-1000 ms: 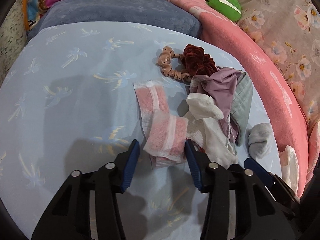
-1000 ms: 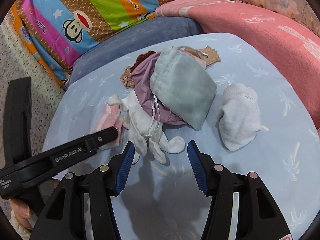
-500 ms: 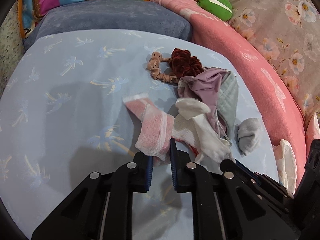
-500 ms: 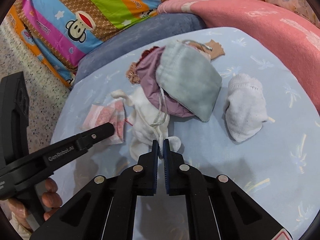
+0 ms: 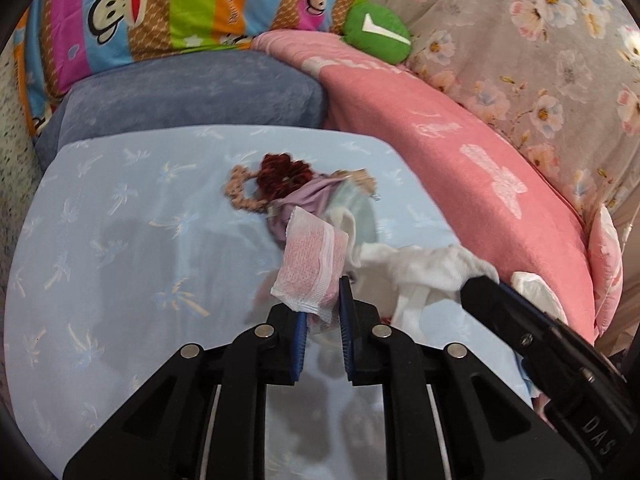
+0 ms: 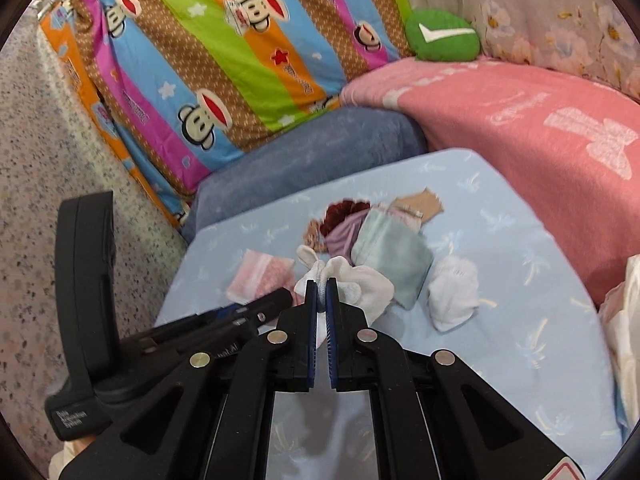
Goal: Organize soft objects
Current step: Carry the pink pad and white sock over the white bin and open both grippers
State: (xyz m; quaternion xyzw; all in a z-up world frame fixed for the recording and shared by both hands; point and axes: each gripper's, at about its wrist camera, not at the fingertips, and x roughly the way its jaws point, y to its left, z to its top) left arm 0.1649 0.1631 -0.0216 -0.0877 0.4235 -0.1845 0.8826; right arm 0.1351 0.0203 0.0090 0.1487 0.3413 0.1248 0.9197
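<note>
My left gripper [image 5: 322,312] is shut on a pink and white cloth [image 5: 310,266], which stands lifted above the light blue mat [image 5: 120,260]. My right gripper [image 6: 321,286] is shut on a white sock-like cloth [image 6: 352,280], raised off the mat [image 6: 500,340]. The same white cloth [image 5: 424,270] shows at the right of the left wrist view. Behind lie a dark red scrunchie [image 5: 280,174], a tan scrunchie [image 5: 240,192], a purple pouch [image 6: 344,232], a grey-green pouch [image 6: 392,256] and a white sock [image 6: 454,292].
A pink blanket [image 5: 460,152] borders the mat on the right, a blue-grey cushion [image 5: 192,96] at the back. A striped monkey-print pillow [image 6: 224,60] and a green plush [image 6: 442,36] lie behind. A speckled floor [image 6: 32,200] is at the left.
Both grippers went from open to shut, the left on the pink cloth and the right on the white cloth, and both have lifted their cloths up and back from the pile.
</note>
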